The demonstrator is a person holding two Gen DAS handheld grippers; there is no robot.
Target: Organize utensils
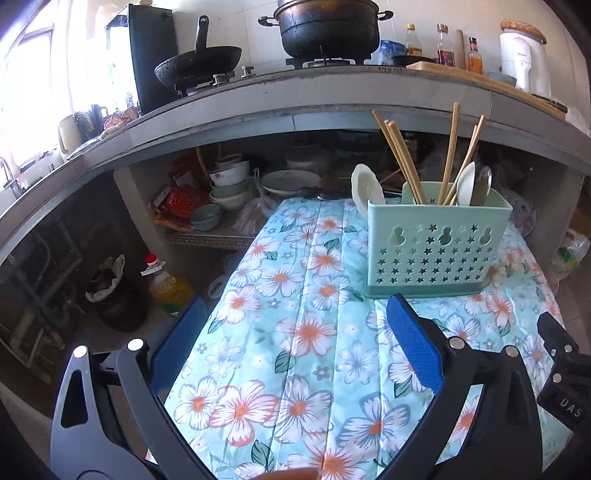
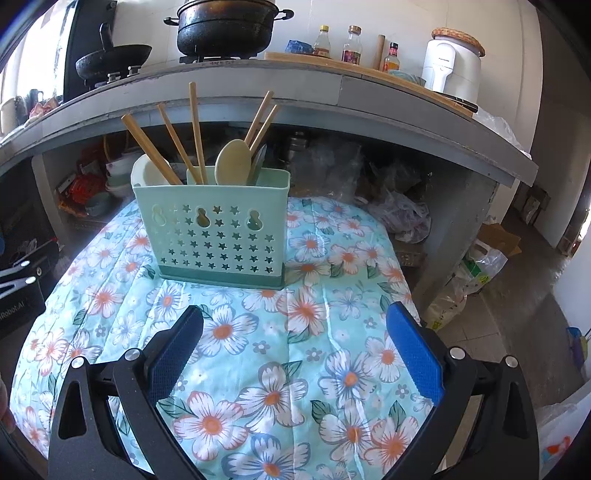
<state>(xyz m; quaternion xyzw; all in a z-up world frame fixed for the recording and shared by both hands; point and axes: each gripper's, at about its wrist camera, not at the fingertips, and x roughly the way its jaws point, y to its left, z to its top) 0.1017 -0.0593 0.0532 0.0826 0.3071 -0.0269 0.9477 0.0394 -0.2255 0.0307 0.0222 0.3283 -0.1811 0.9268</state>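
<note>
Mint-green plastic utensil holder (image 2: pixel 218 230) stands upright on the table (image 2: pixel 317 332), which is covered by a pale blue floral cloth (image 1: pixel 295 332). Front wall of holder is pierced with star cut-outs and three gourd-shaped holes; darker green base below.

Contents, right wrist view: several wooden chopsticks (image 2: pixel 195 129) fanned out and leaning at different angles, a cream spoon (image 2: pixel 231 160) bowl-up, a metal spoon (image 2: pixel 258 162) just behind it and partly hidden. A white ceramic spoon (image 2: pixel 144 171) sits at the holder's left end. Which compartment each piece occupies cannot be told from here.

Left gripper (image 1: pixel 295 332): jaws spread wide, blue pads facing each other, nothing between them but cloth. It hangs over the near part of the table, holder ahead and to its right, not touching.

Right gripper (image 2: pixel 295 339): jaws fully apart, empty, pointing down at the cloth, holder ahead and slightly left, clear of both fingers. Part of the other gripper's black body shows at the left edge of this view.

Background: grey counter (image 1: pixel 332 92) beyond the table carrying a black wok (image 1: pixel 197 66), a black lidded pot (image 1: pixel 328 29), sauce bottles (image 1: pixel 443 46) and a white appliance (image 1: pixel 524 62). Stacked bowls (image 1: pixel 225 188) on the shelf under the counter; a bottle of yellow oil (image 1: pixel 166 284) on the floor.
</note>
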